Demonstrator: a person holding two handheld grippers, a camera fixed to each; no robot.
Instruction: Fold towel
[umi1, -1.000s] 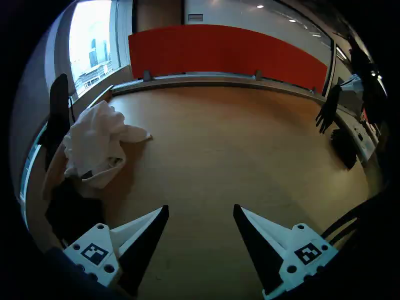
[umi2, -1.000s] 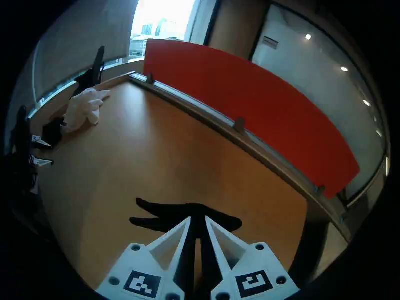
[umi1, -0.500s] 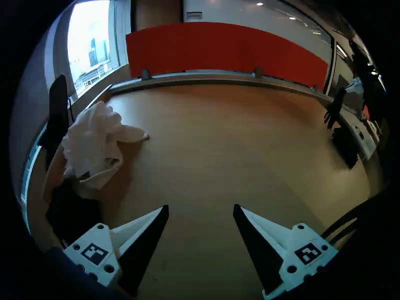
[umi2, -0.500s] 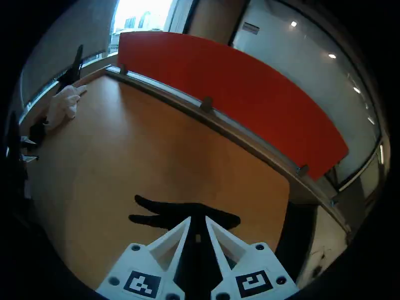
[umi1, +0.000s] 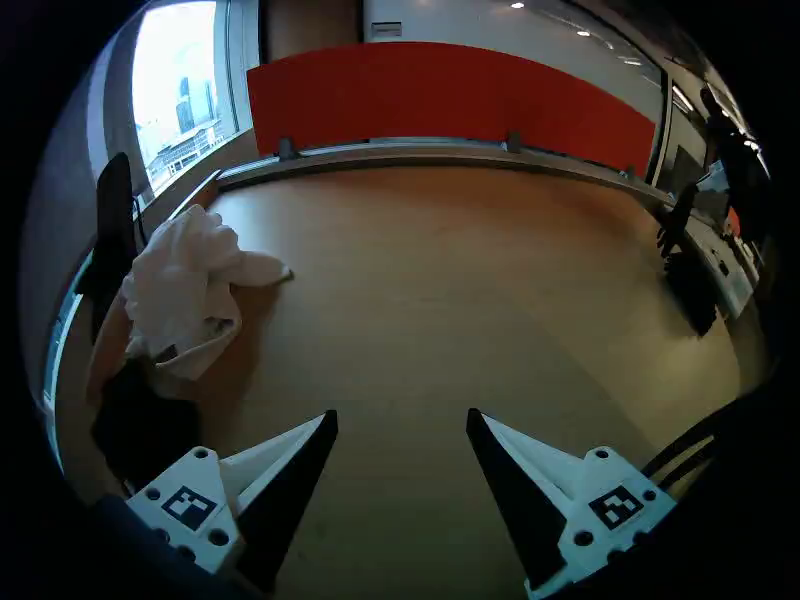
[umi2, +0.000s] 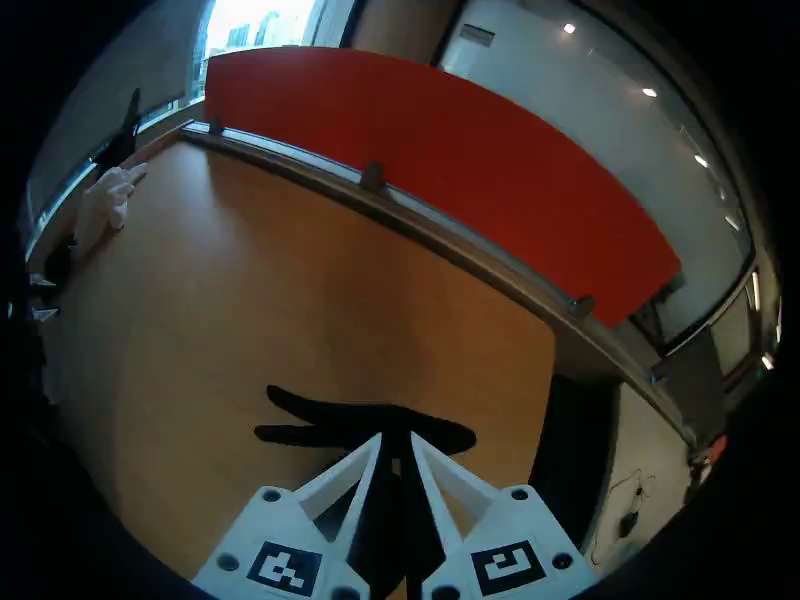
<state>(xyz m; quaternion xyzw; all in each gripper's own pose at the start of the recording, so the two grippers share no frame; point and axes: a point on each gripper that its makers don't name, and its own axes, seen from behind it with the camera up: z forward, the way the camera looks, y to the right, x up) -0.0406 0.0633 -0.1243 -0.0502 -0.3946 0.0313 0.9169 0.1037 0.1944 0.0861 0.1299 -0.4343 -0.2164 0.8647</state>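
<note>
A crumpled white towel lies at the left end of the wooden table, with a dark cloth partly under it near the table's edge. My left gripper hovers open over bare table, to the right of the pile, with nothing between its fingers. In the right gripper view, my right gripper is shut on a black cloth that spreads out past its fingertips. The white towel sits far off at the left of the table. That black cloth hangs at the far right in the left gripper view.
A red partition on a grey rail runs along the table's far edge. A dark chair stands at the left by the window. A second desk with dark items lies beyond the table's right edge.
The right gripper has swung to the right with the black cloth, so the white towel has slid toward the left edge of its view. The left gripper has barely moved.
</note>
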